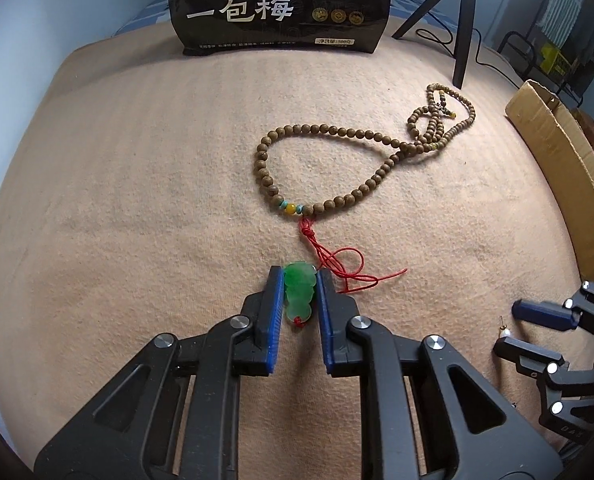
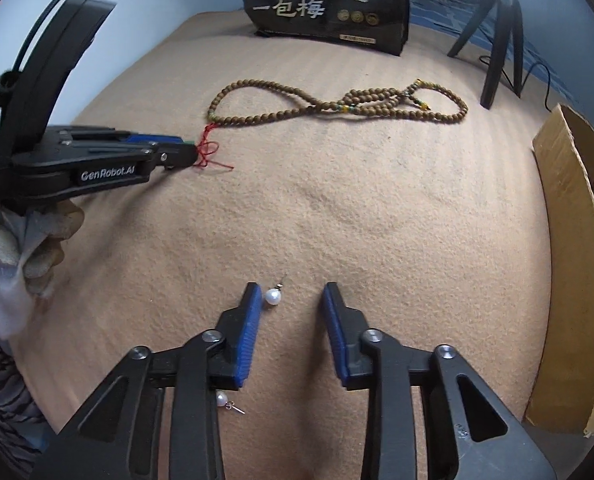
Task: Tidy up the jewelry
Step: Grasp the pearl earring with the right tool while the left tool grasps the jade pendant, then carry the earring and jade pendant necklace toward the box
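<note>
The left claw [image 1: 299,296] is clamping the green pendant [image 1: 298,295] between its blue pads [image 1: 276,320], so only the pendant's face and the small red knot at its near end are showing. In the right wrist view the pendant is almost wholly hidden behind the left claw [image 2: 191,151], with just a sliver of green at its tip. A red cord [image 1: 339,266] is running from the pendant toward 12 o'clock to the bead necklace [image 1: 361,152], which is lying looped on the tan blanket [image 1: 137,200], its far end bunching at 1 o'clock where the strands are crossing and hard to separate.

The right claw [image 2: 291,300] is standing released, jaws spread apart. One pearl earring [image 2: 273,295] is lying between the tips, just beside the left pad, whether touching it I cannot tell. A second pearl earring [image 2: 221,399] is lying at 7 o'clock, partly covered by the claw's frame. From the left wrist view only a speck of pearl is showing beside the right claw [image 1: 515,328] at 4 o'clock.

A black snack bag [image 1: 279,4] is standing at 12 o'clock, its top cut off. A tripod [image 1: 463,20] is standing at 1 o'clock, and a cardboard box [image 1: 565,168] is sitting at 3 o'clock, its inside out of sight. A gloved hand [image 2: 29,248] is gripping the left tool at 9 o'clock.
</note>
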The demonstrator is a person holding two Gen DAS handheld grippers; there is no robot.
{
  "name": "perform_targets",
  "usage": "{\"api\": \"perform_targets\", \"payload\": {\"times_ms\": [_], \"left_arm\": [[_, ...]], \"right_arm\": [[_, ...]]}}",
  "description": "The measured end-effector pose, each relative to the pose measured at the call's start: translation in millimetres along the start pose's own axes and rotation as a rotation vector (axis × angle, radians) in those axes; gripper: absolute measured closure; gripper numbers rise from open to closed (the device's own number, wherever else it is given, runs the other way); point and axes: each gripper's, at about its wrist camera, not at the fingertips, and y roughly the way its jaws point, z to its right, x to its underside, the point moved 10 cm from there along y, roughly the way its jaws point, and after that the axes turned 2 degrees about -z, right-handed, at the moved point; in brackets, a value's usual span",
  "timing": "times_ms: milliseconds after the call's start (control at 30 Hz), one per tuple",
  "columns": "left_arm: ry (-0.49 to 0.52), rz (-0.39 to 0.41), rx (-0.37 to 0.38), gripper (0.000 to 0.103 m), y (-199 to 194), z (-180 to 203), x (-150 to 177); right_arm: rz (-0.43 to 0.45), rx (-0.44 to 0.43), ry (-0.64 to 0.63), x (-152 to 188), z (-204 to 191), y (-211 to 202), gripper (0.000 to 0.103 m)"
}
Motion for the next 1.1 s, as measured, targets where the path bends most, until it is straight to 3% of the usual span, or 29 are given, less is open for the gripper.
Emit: {"api": "perform_targets", "payload": {"times_ms": [167, 633, 1100], "left_arm": [[-0.002, 0.002, -0.001, 0.088, -0.3, 1.0, -0.2], [-0.090, 0.107, 0.043, 0.088, -51.0, -12.6, -20.0], [-0.101, 0.253, 0.161, 0.088, -125.7, 19.8, -47.6]], "right_arm": [[-0.011, 0.010, -0.048, 3.2, -8.3, 2.1, 0.096], [0.089, -0.023, 0.029, -13.6, 13.3, -42.3, 0.097], [0.207, -0.008, 0.101, -34.6, 47.2, -95.2, 0.097]]}}
